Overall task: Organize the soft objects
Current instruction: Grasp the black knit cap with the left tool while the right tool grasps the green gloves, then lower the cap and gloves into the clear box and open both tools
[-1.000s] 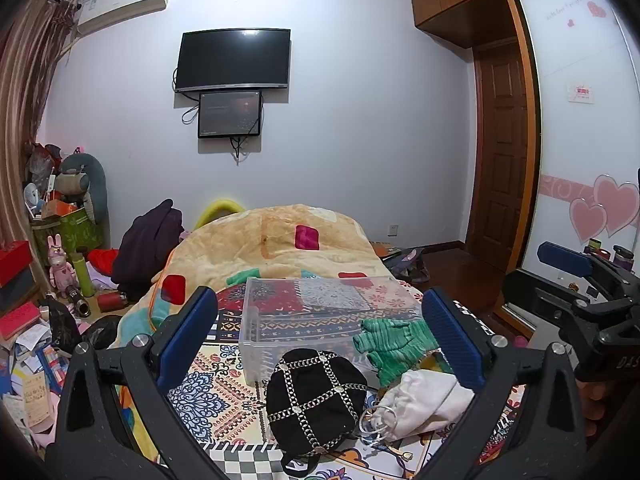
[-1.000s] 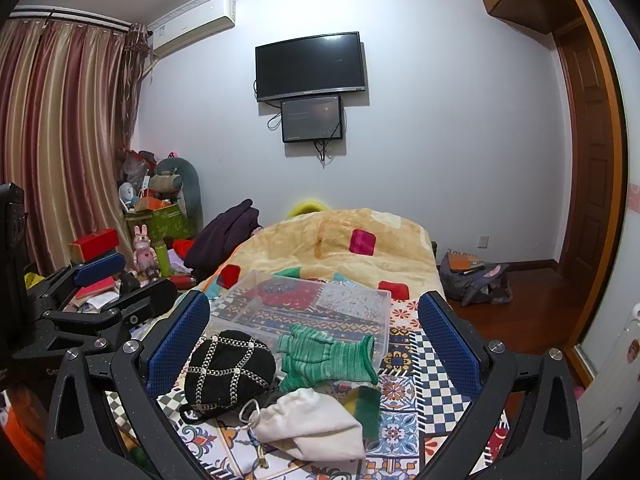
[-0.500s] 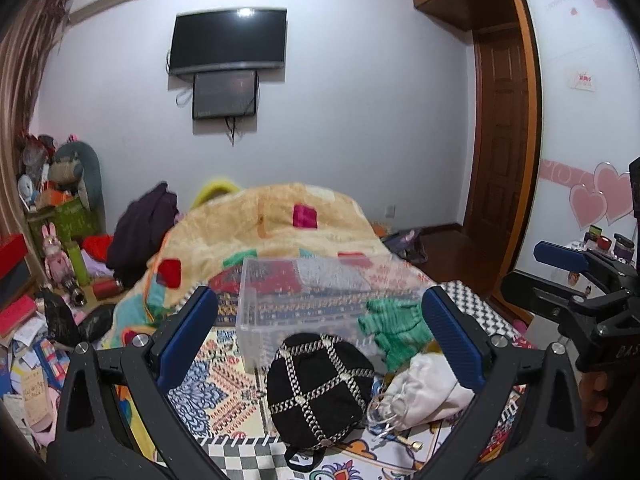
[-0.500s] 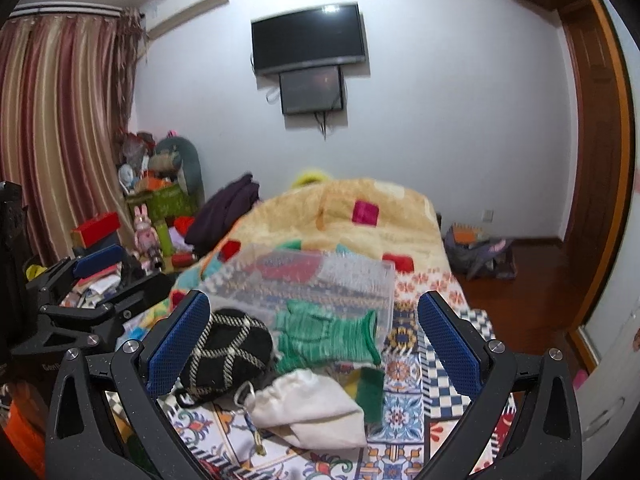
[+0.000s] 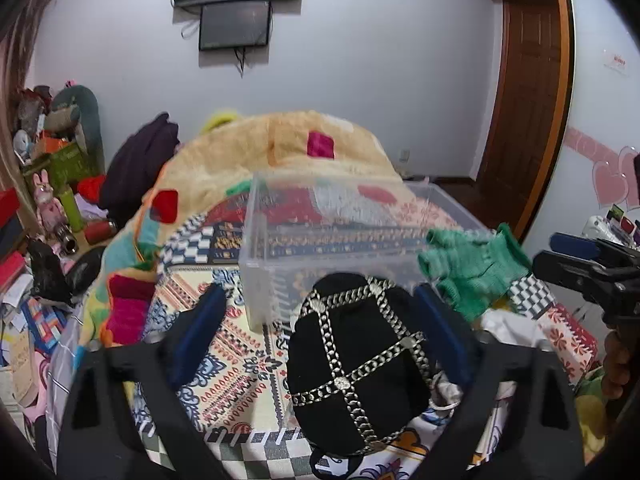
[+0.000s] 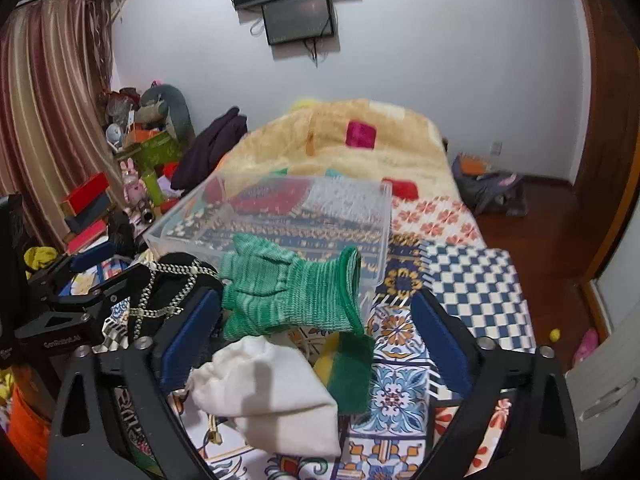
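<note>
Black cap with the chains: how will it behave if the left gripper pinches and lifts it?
The black cap looks like soft fabric, so it will probably sag rather than hold its dome. The metal chains crossing it likely add weight and may swing or slip off the pads. It sits between the open left gripper fingers.

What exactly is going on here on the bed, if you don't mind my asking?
A person with a gripper in each hand is tidying soft things on the bed. The left gripper is open around a black cap, not yet closed on it. The right gripper is open above green gloves, a white pouch and a sponge. A clear bin sits just behind them, with nothing soft in it yet.
</note>
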Demonstrator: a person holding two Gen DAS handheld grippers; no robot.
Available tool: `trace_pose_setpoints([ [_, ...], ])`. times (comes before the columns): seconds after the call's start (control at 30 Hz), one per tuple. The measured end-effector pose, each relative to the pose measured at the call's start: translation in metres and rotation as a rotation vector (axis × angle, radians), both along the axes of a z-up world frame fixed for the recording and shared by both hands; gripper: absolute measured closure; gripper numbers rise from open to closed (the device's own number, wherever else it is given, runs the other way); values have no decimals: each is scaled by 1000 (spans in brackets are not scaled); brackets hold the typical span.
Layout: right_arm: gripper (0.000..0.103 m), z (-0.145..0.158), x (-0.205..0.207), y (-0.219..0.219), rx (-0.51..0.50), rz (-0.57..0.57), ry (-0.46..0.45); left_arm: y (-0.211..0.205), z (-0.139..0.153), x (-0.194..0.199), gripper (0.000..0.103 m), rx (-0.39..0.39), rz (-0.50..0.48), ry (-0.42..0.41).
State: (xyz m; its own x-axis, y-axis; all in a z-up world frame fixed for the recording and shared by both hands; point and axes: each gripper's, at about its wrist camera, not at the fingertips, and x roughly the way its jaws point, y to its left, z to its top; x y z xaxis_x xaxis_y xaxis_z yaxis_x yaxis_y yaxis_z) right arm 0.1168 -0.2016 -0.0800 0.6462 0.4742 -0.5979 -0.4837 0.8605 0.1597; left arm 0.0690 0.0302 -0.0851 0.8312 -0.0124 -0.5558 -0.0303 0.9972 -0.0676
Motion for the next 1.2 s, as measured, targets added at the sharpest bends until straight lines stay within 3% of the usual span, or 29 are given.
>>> trace_pose_setpoints([
  [0.13, 16, -14, 13, 5, 18, 26, 78, 1, -13, 8, 24, -4, -13, 40],
  [0.33, 34, -22, 21, 16, 21, 68, 130, 0, -20, 12, 48, -18, -28, 69],
  [0.4, 45, -21, 21, 17, 30, 71, 131, 1, -20, 11, 61, -29, -32, 70],
  [0.47, 62, -21, 23, 16, 41, 84, 142, 2, -21, 12, 73, -45, -45, 76],
  [0.5, 65, -22, 24, 16, 46, 90, 148, 2, -21, 11, 79, -50, -49, 74],
  [0.57, 79, -21, 22, 17, 43, 100, 147, 3, -18, 8, 85, -58, -59, 59],
  [0.73, 90, -14, 17, 16, 72, 128, 125, 0, -5, 1, 90, -66, -90, 24],
  [1.2, 92, 43, 1, 10, 131, 121, -60, 10, 60, -15, 91, -53, -84, -128],
])
